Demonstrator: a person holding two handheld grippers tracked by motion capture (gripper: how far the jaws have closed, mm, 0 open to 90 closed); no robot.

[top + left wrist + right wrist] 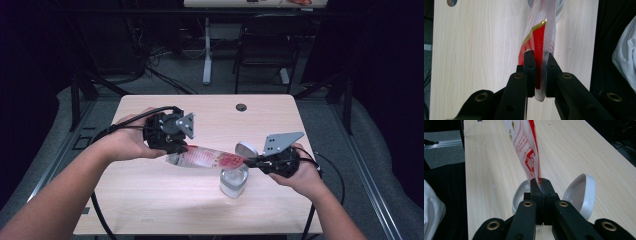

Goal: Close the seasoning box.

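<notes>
Clear plastic sachet with red and gold print stretched above light wood table between left claw and right claw, both clamped on its ends, over open white flip-lid container.

I see a pale wood tabletop on grey floor. Behind it: a black chair, a white desk leg, dark surroundings.
</notes>
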